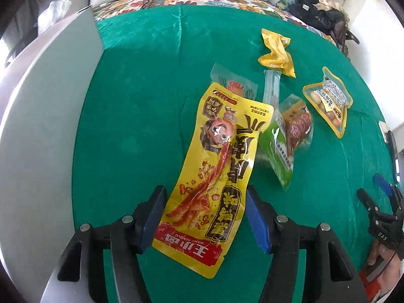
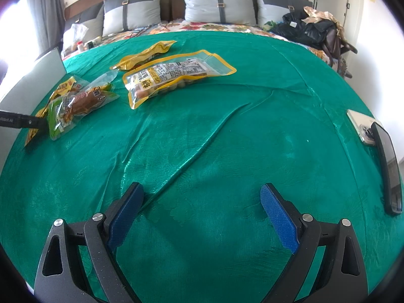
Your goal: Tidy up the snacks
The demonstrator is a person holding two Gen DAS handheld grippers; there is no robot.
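Left wrist view: left gripper (image 1: pixel 205 217) points down at the green cloth (image 1: pixel 139 101); the long yellow snack packet (image 1: pixel 214 171) lies between its half-spread jaws, the left pad at its edge, the right just clear; no grip yet.
Neighbours: green packet (image 1: pixel 282 141) just right of the tool, peanut pouch (image 1: pixel 328 101) further right.
Handling: likely light, slick, floppy film; pinch across the lower body.
Right wrist view: right gripper (image 2: pixel 202 212) spread wide, empty, over bare cloth; snacks lie ahead, to its left.
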